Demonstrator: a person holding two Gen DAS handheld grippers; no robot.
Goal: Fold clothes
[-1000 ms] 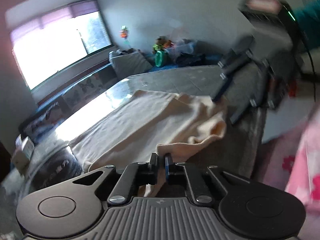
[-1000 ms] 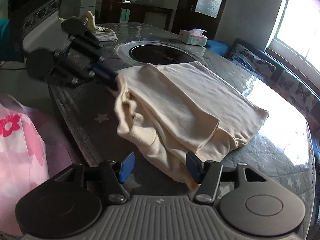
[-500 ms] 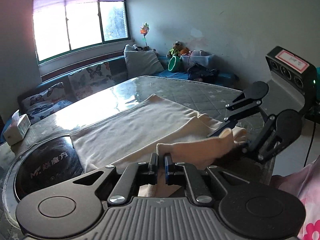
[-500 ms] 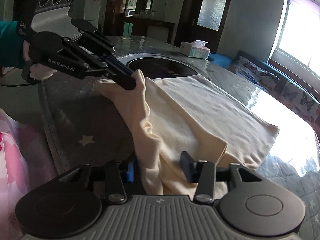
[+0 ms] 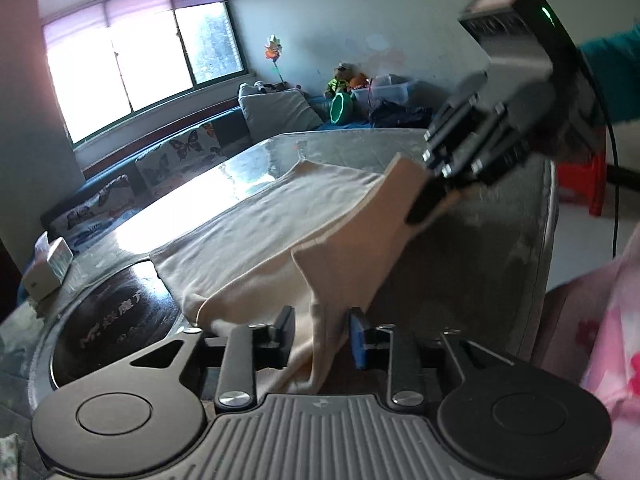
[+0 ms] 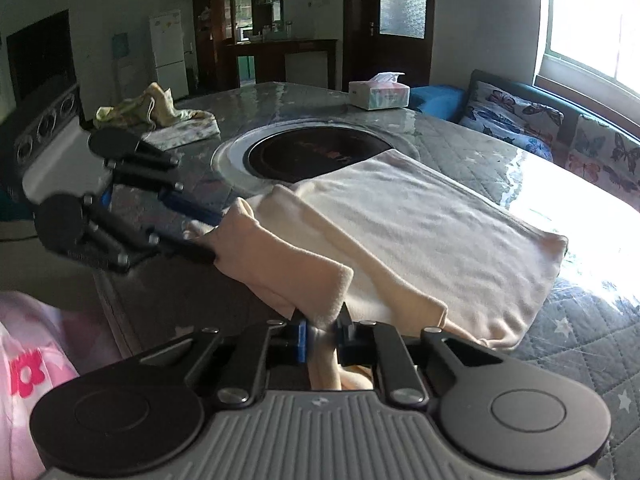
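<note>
**Soft cloth on a glossy worktop**

The cream garment is showing as soft, matt knit cloth with a faintly fuzzy nap. The worktop is looking like quilted grey fabric under a clear, glossy sheet that is catching hard glare from the window. The round black inset is shining smooth as glass. Both grippers' bodies are looking like matt black plastic, with ribbed grey housings and small bright metal screws. The tissue box is looking like printed cardboard.
</note>
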